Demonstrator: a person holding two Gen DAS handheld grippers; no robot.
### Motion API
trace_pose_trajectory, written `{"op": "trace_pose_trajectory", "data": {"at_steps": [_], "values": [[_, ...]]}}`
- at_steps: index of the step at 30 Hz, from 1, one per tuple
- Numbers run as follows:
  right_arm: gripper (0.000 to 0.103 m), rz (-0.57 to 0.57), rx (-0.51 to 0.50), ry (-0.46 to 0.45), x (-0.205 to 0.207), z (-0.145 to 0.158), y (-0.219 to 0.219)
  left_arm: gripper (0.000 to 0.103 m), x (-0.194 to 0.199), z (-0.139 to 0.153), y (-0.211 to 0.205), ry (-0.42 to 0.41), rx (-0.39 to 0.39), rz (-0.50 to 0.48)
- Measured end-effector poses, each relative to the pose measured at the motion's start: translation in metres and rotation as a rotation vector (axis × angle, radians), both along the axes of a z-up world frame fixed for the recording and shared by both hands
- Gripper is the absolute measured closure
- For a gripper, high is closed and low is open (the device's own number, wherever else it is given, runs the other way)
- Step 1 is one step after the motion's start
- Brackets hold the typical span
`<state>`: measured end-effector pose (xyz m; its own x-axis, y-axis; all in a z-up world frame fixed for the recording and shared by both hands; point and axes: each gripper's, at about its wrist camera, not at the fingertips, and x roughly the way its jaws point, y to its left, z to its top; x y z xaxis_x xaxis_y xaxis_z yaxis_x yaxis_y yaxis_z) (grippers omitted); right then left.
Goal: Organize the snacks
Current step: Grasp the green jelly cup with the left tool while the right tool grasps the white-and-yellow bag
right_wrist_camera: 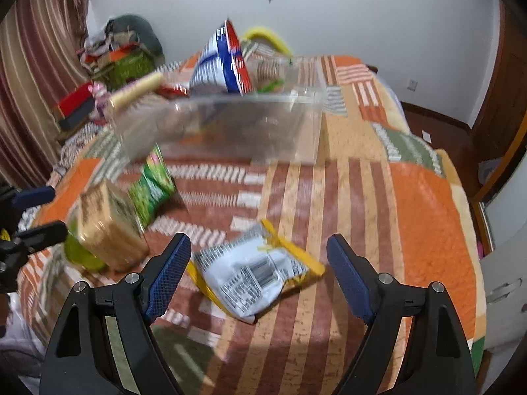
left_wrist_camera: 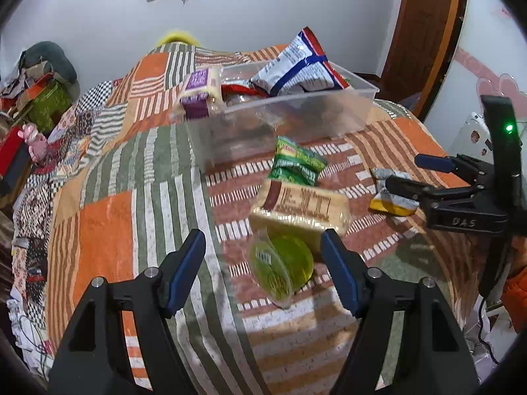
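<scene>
Left wrist view: the left gripper stands wide open, holding nothing; a green round tub lies between its fingers on the patchwork quilt, nearer the right one; a biscuit pack sits just beyond, the clear bin further off.

Right wrist view: the right gripper gapes empty; a yellow-edged packet, somewhat blurred, lies between its fingers, apparently untouched.

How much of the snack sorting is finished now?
Done: the blue-white bag and a purple-label pack sit in the bin. In hand: nothing; left gripper and right gripper are open. Left on the quilt: green cup, cracker pack, green bag, yellow bag.
</scene>
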<state>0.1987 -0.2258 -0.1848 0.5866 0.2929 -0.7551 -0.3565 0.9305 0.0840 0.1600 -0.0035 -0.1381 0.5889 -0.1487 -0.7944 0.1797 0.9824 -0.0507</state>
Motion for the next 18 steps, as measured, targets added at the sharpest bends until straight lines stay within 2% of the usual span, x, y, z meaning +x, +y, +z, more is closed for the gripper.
{"op": "trace_pose_trajectory", "data": {"at_steps": [5,12,18], "values": [[0.020,0.015,0.012,0.046,0.001,-0.014,0.000,0.031,0.000,-0.012,0.000,0.042,-0.019,0.012],[0.020,0.016,0.039,0.055,0.003,-0.021,0.000,0.031,0.006,-0.025,-0.005,0.076,-0.013,0.007],[0.035,0.032,0.051,0.030,-0.002,-0.019,-0.001,0.031,0.014,-0.042,-0.008,0.111,-0.014,0.012]]}}
